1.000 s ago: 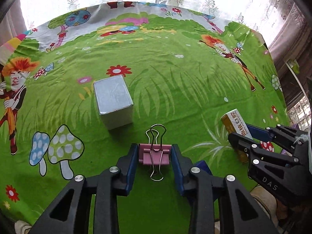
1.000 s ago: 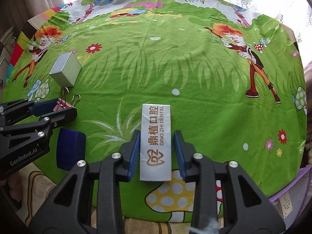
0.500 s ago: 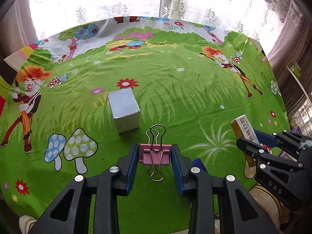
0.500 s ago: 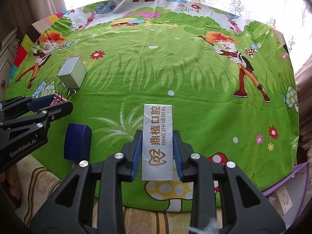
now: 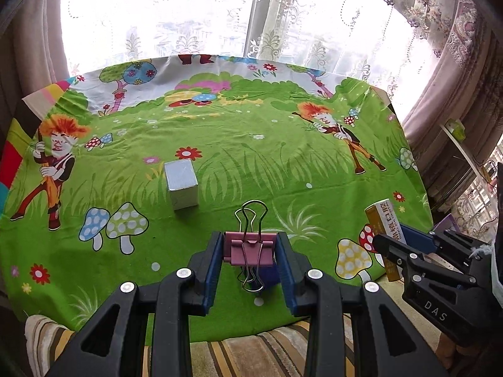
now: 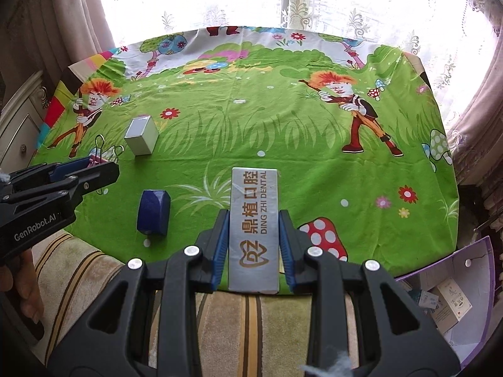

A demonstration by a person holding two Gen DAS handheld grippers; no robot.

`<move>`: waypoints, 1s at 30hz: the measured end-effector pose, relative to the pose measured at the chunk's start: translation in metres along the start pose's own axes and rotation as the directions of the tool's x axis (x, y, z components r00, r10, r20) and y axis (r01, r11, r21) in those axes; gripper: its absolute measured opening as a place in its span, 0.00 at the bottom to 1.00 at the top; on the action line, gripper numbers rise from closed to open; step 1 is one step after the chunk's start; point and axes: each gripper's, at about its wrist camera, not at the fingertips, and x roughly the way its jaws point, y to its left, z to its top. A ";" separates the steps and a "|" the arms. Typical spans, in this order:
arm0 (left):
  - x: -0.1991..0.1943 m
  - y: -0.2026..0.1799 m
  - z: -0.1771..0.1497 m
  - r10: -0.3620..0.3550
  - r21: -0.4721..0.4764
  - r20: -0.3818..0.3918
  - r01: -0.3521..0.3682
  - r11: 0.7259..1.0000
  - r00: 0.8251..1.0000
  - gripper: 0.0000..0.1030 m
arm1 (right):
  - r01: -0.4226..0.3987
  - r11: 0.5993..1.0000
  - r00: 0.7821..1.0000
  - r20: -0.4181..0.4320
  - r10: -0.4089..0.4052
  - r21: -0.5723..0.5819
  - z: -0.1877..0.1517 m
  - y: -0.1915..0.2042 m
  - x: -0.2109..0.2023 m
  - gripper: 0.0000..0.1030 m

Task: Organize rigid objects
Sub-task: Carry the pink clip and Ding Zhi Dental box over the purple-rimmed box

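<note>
I have the left gripper (image 5: pixel 250 259) clamped on a pink binder clip (image 5: pixel 250 248), its blue pads pressing both sides of the clip body. The wire handles stand one forward and one back toward the camera. In the right wrist view this gripper (image 6: pixel 94 169) shows at the left edge, with the clip (image 6: pixel 97 158) at its tips, raised over the near left part of the cloth.

My right gripper (image 6: pixel 254 245) grips a silver carton (image 6: pixel 254 229) printed "DING ZHI DENTAL", lengthwise between the fingers, its far end projecting beyond the tips. From the left wrist view the same carton (image 5: pixel 385 220) shows a yellow side, tilted, at the right gripper (image 5: pixel 396 245).

A small silver box (image 5: pixel 181 183) stands on the green cartoon tablecloth (image 5: pixel 251 157), left of centre, well apart from both tools. A dark blue block (image 6: pixel 153 212) lies on the cloth near its front edge, between the two grippers; in the left wrist view it (image 5: pixel 267 275) is mostly hidden behind the clip.

A striped surface (image 6: pixel 251 314) lies below the cloth's front edge. Lace curtains (image 5: pixel 283 31) hang behind the table.
</note>
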 end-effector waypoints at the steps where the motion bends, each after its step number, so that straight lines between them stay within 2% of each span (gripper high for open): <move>1: -0.003 -0.006 -0.002 -0.013 0.003 0.000 0.013 1.000 1.000 0.34 | 0.000 1.000 1.000 0.006 0.000 0.005 -0.003 -0.002 -0.005 0.33; 6: -0.018 -0.036 -0.014 -0.097 0.015 -0.007 0.097 0.995 0.995 0.34 | 0.006 1.000 0.999 0.038 -0.007 0.030 -0.019 -0.014 -0.035 0.33; 13: -0.031 -0.081 -0.026 -0.196 0.063 -0.047 0.199 0.978 0.979 0.34 | 0.033 0.996 0.997 0.060 -0.038 0.085 -0.049 -0.047 -0.072 0.33; 17: -0.030 -0.105 -0.031 -0.249 0.082 -0.092 0.256 0.963 0.964 0.34 | 0.055 0.989 0.996 0.057 -0.063 0.135 -0.067 -0.073 -0.085 0.33; 24: -0.020 -0.151 -0.040 -0.289 0.152 -0.186 0.318 0.936 0.939 0.34 | 0.104 0.971 0.992 0.046 -0.116 0.214 -0.095 -0.120 -0.104 0.33; 30: -0.006 -0.202 -0.052 -0.320 0.213 -0.287 0.386 0.897 0.903 0.34 | 0.150 0.947 0.986 0.022 -0.163 0.286 -0.117 -0.161 -0.111 0.33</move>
